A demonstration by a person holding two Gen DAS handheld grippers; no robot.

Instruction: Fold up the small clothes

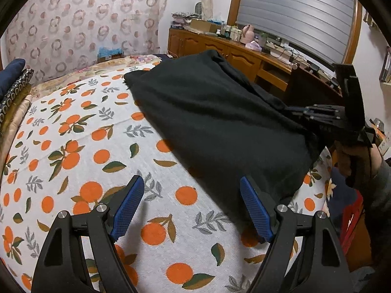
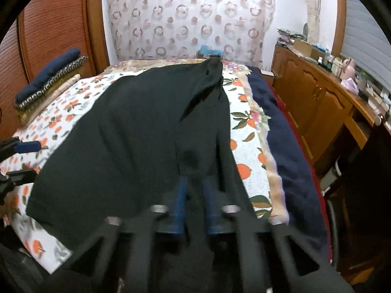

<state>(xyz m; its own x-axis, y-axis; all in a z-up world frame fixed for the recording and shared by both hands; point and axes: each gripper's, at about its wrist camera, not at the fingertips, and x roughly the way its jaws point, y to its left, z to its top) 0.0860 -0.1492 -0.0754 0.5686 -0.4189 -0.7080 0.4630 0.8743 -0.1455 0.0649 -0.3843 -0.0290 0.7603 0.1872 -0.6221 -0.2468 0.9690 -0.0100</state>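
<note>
- On the orange-print bedcover (image 1: 80, 131), a black garment (image 1: 215, 122) lies spread, its near right edge lifted off the cloth.
- Only the right wrist view shows the right gripper (image 2: 194, 207) clenched on that garment's near edge, blurred; the left wrist view shows it side-on.
- Left gripper (image 1: 191, 207) hangs released, ribbed blue pads (image 1: 127, 210) wide apart above the cover.
- Folded clothes (image 2: 48, 78) are stacked far left; a wooden cabinet (image 2: 315, 102) runs along the right.

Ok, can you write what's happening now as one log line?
left gripper: open, empty | right gripper: shut on black garment edge | garment partly lifted over orange-print bedsheet
</note>
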